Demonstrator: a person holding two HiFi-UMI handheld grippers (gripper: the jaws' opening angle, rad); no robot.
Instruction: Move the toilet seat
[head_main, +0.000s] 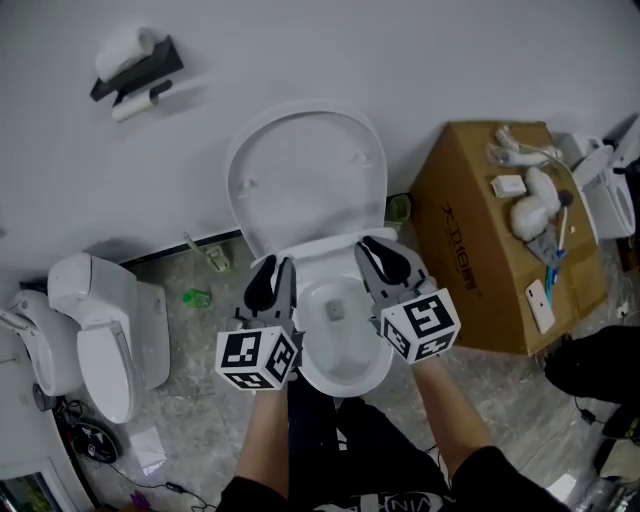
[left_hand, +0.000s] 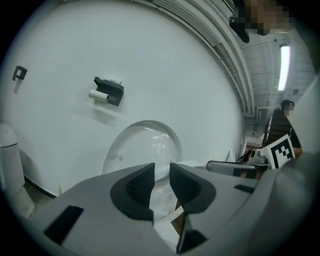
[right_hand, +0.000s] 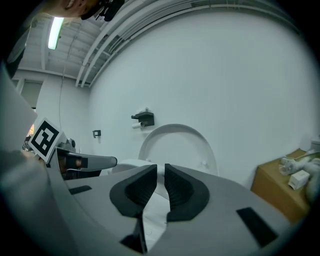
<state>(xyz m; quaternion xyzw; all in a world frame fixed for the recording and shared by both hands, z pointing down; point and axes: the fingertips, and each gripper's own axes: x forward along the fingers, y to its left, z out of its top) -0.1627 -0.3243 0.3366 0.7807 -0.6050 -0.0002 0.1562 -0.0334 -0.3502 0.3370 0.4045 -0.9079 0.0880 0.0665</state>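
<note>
The white toilet's seat and lid (head_main: 305, 170) stand raised against the wall, above the open bowl (head_main: 345, 378). My left gripper (head_main: 272, 270) hovers at the bowl's left rim and my right gripper (head_main: 382, 252) at its right rim, both pointing toward the wall. In the left gripper view the raised seat (left_hand: 145, 145) shows beyond my left gripper (left_hand: 161, 171), whose jaws stand a narrow gap apart with nothing between them. In the right gripper view the seat (right_hand: 175, 145) rises past my right gripper (right_hand: 160, 170), also slightly apart and empty. Neither gripper touches the seat.
A cardboard box (head_main: 480, 250) with several white items on top stands right of the toilet. A second toilet (head_main: 100, 330) sits on the floor at the left. A paper-roll holder (head_main: 135, 70) hangs on the wall. Small green things (head_main: 197, 297) lie on the floor.
</note>
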